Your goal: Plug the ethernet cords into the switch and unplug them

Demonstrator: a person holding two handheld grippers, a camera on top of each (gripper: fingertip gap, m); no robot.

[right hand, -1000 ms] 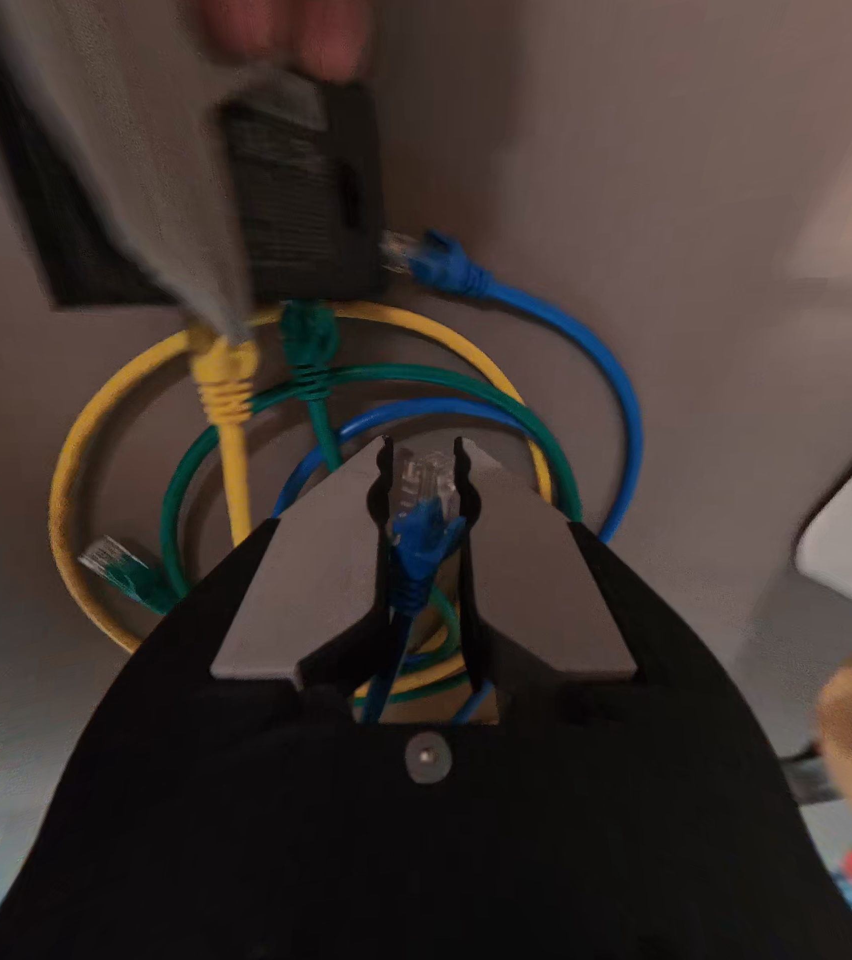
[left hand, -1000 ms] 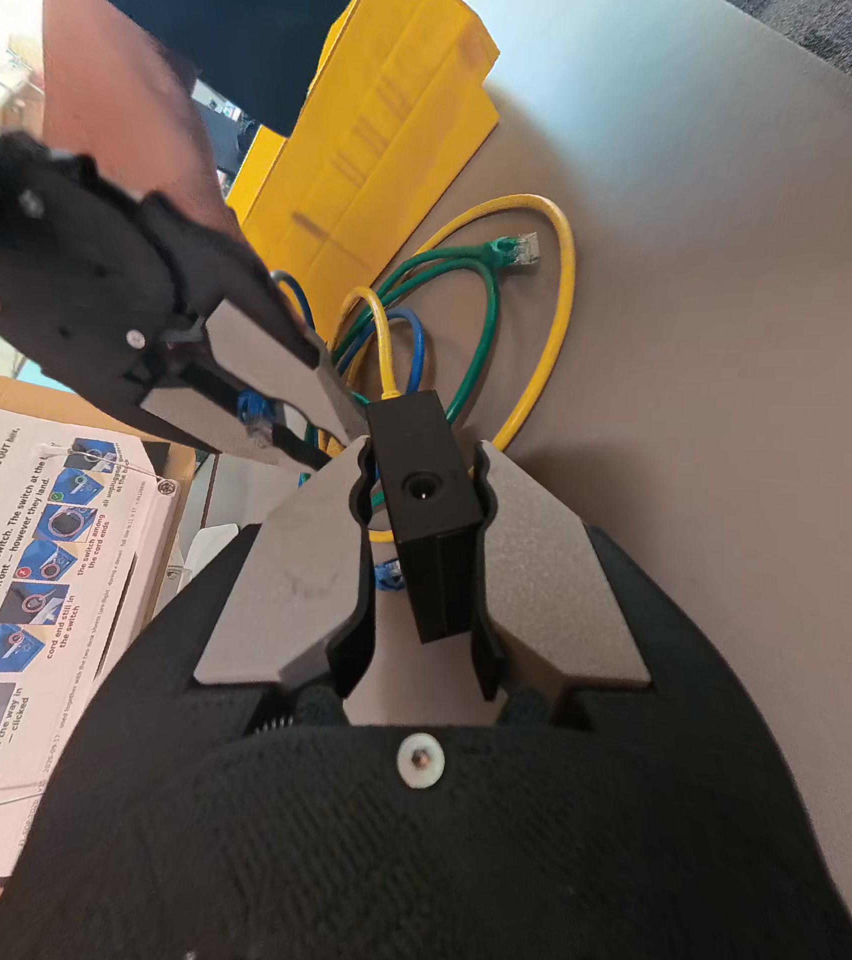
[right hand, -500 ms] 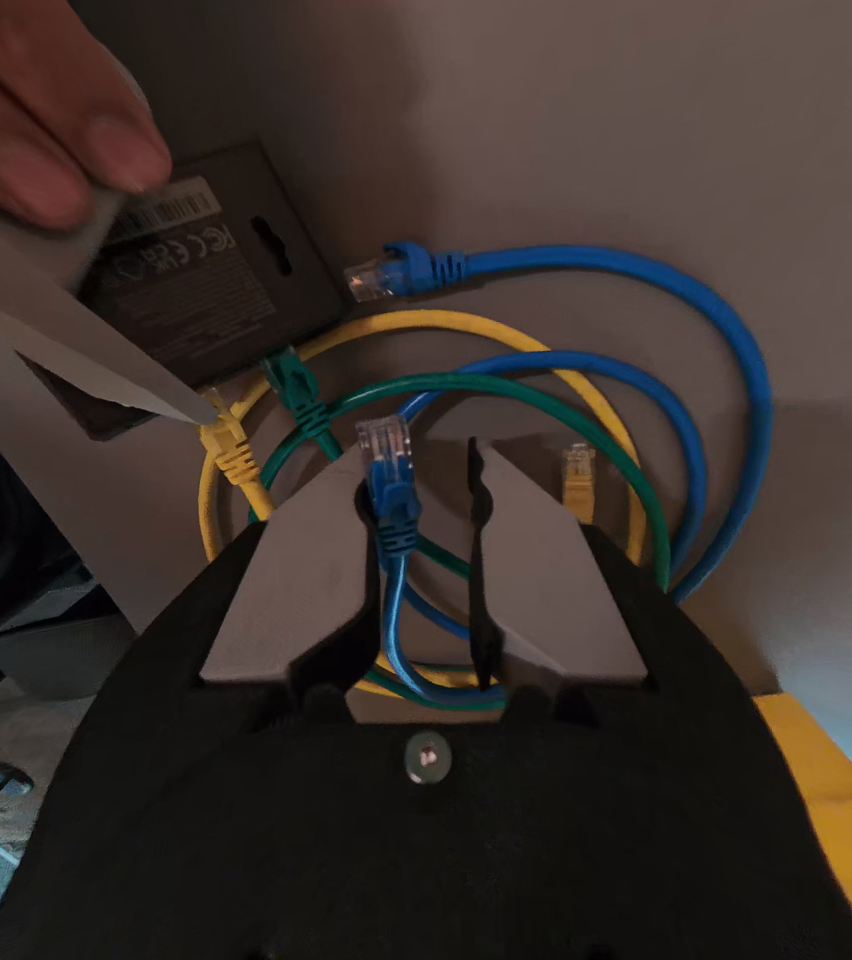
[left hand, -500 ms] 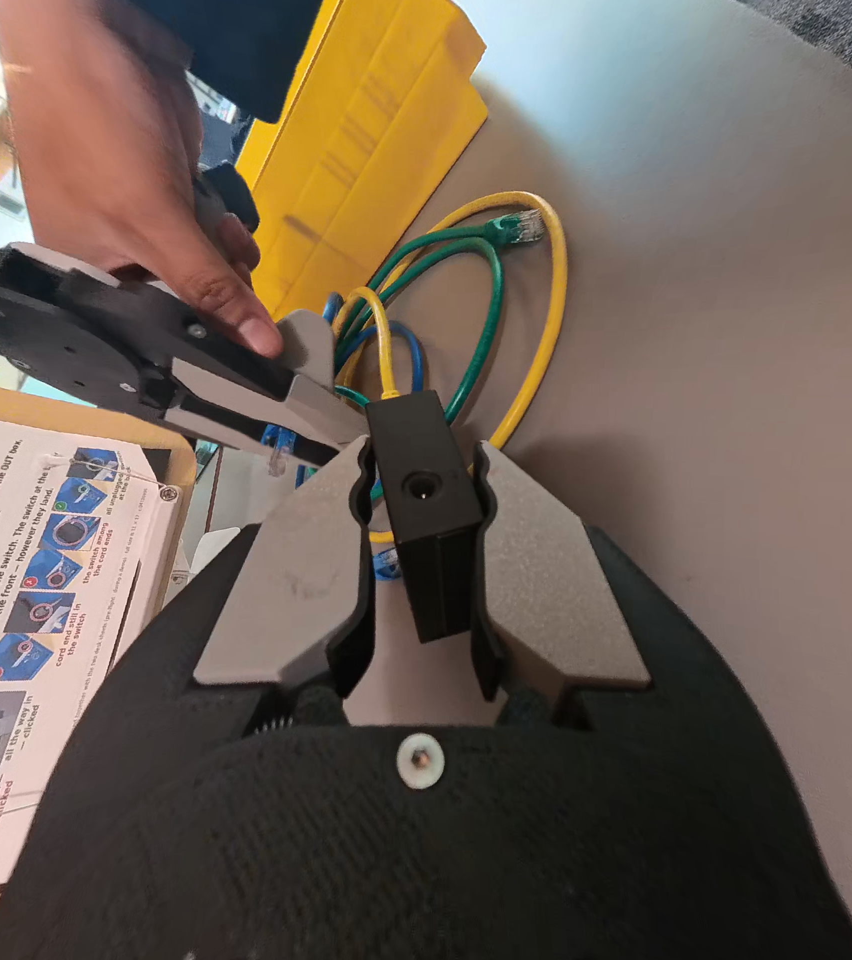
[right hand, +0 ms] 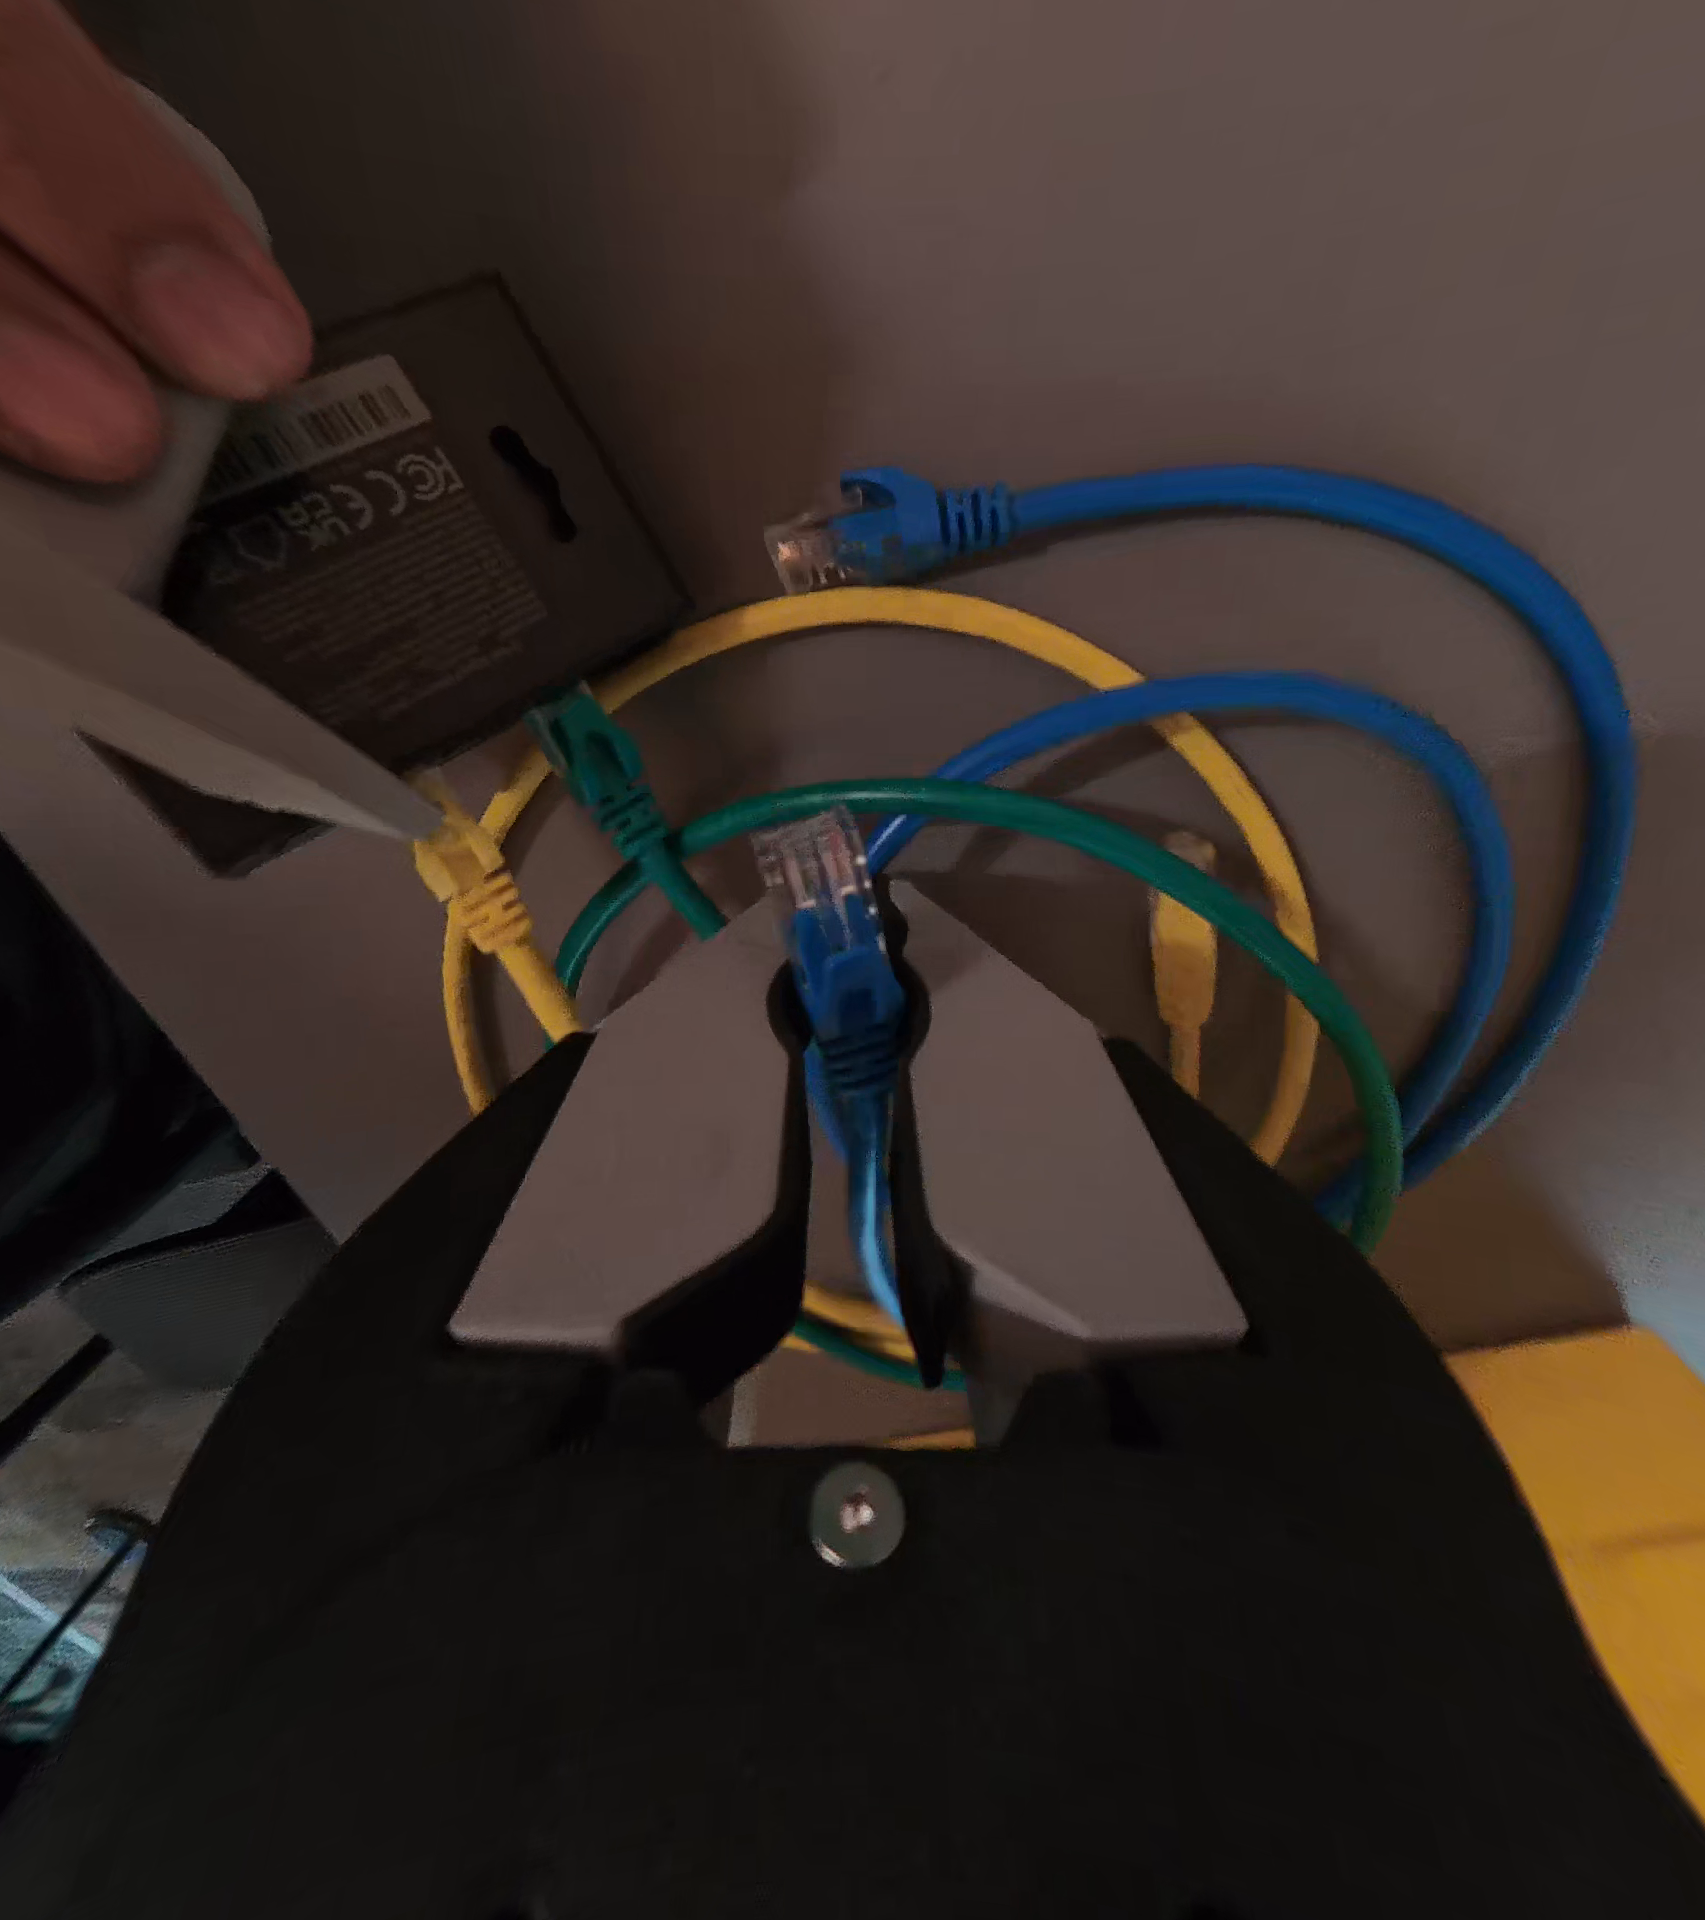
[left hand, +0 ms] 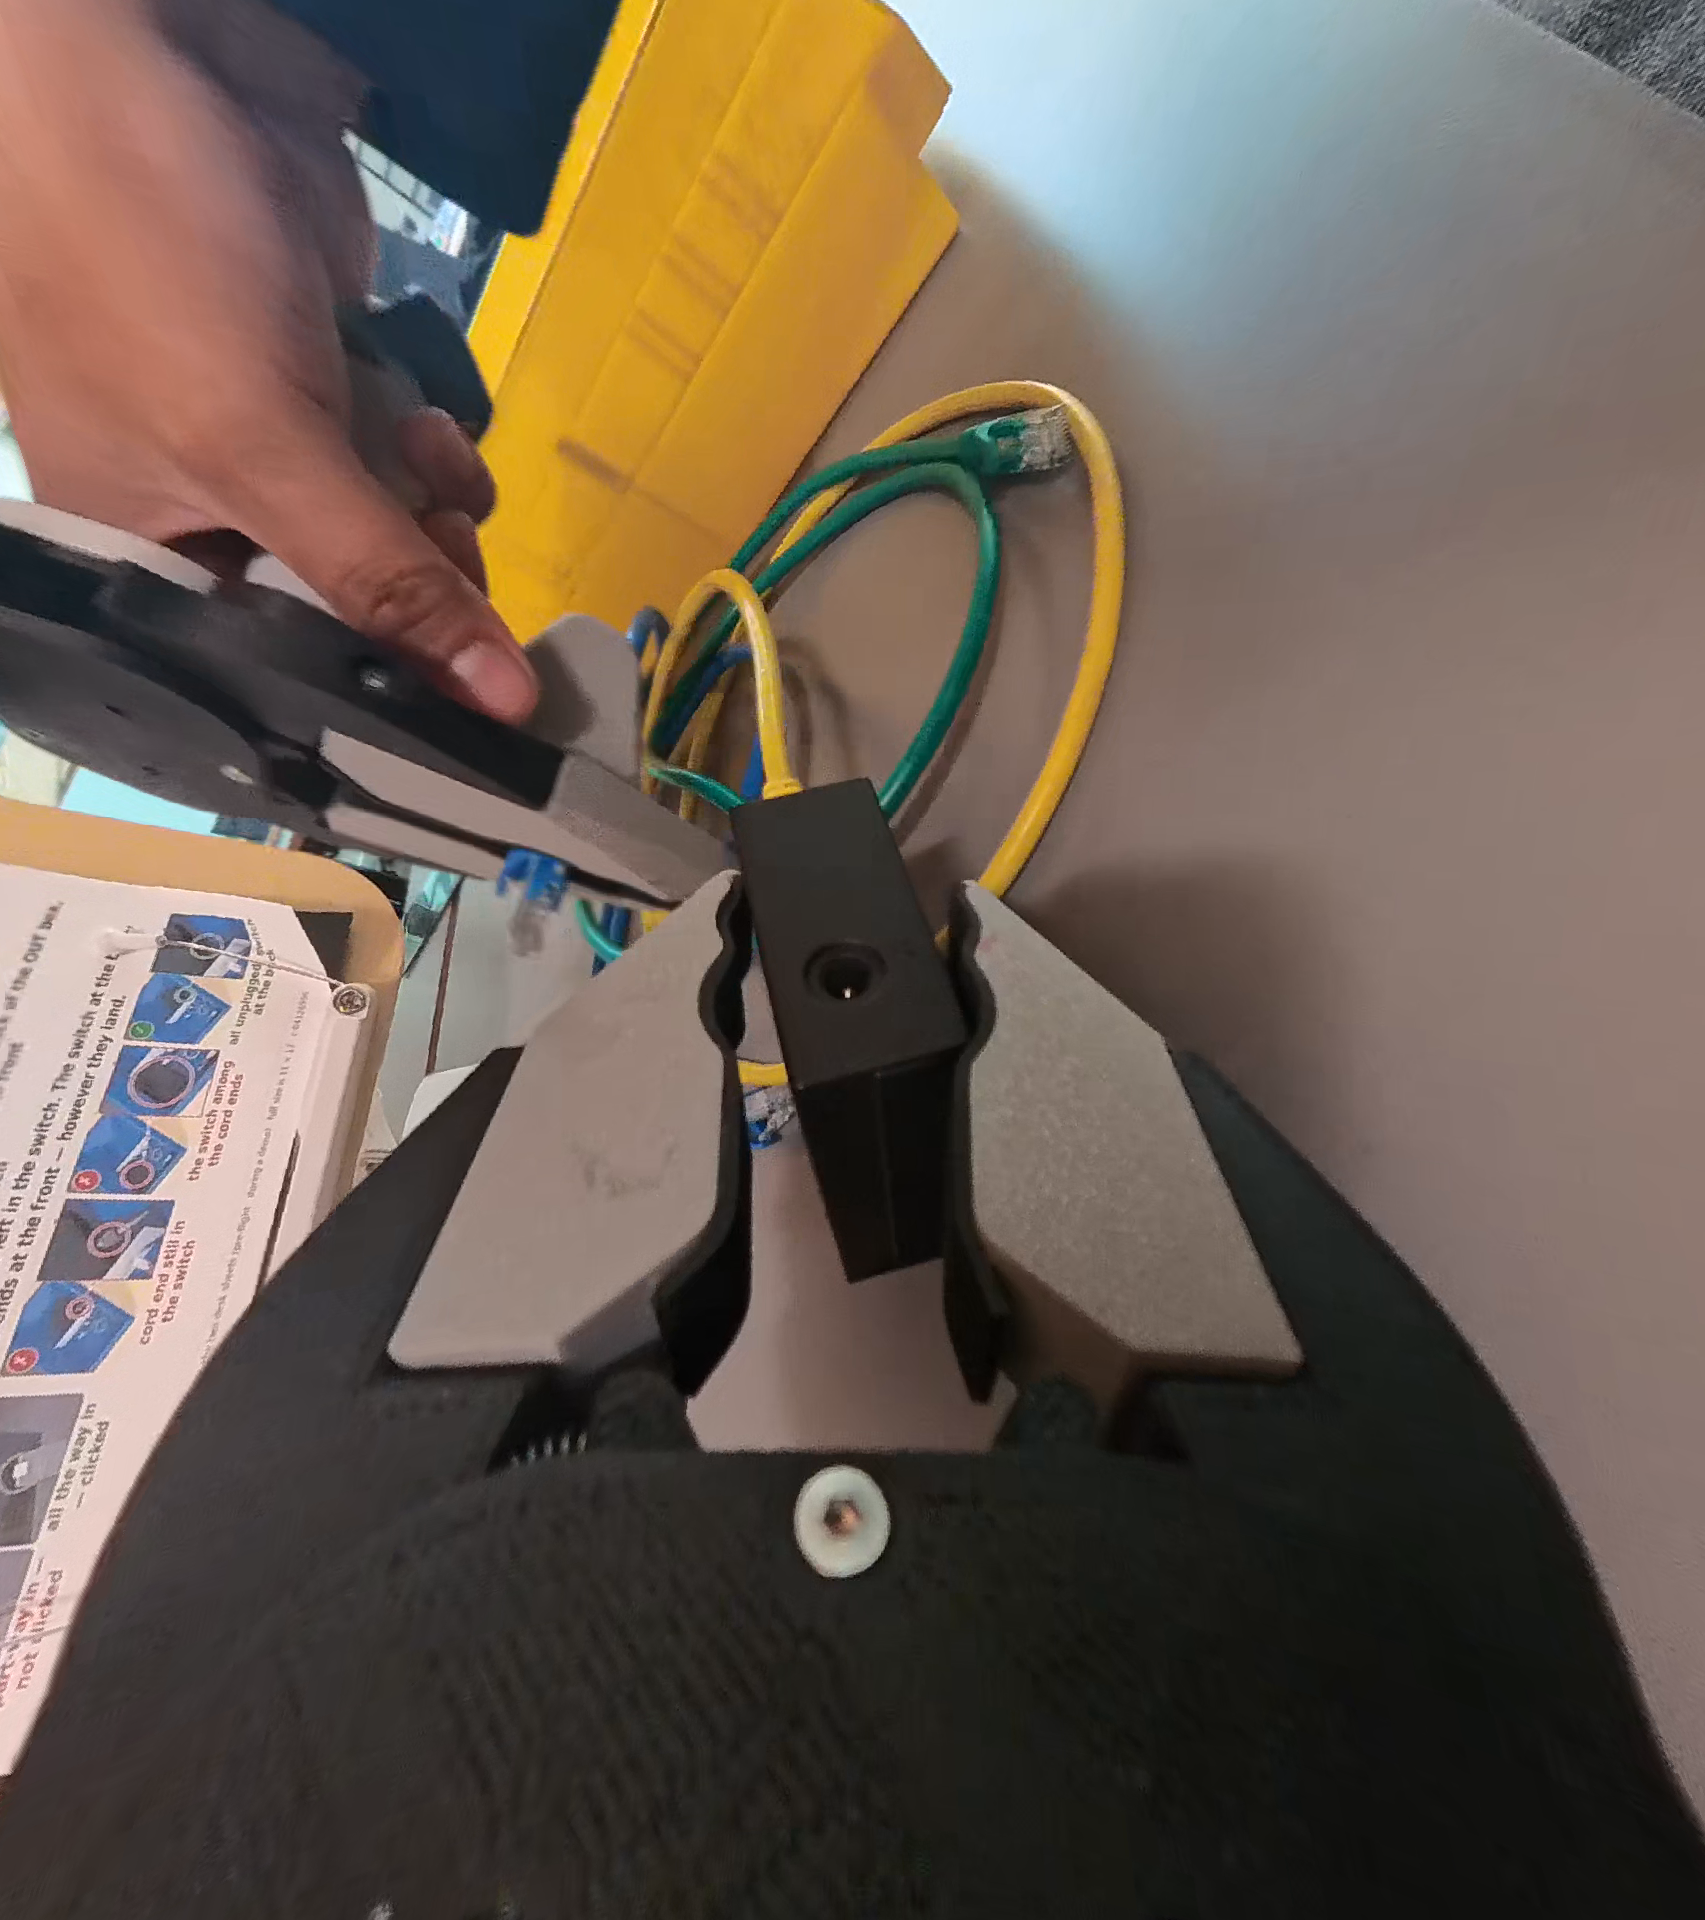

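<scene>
Where the left wrist view looks along its own fingers, the left gripper is clamped on the black switch, which stands on edge between the two grey pads with its round socket facing the camera. A yellow cord and a green cord run into the switch's far end; both loop out over the grey table. The green cord's free plug lies at the top of the loop, just beside the yellow cord. Left of the switch, the right gripper comes in held by a hand, its tip almost touching the left gripper's near pad; a blue plug shows under its fingers. A yellow bin sits behind, a printed instruction sheet at left.

Right wrist view: the right gripper is closed narrow on a blue cord's plug, clear tip sticking out past the fingertips and pointing toward the switch at upper left, apart from it. Yellow plug and green plug are seated in the switch's edge. A second blue plug lies loose on the table to the switch's right. A loose yellow plug lies right of the gripper.
</scene>
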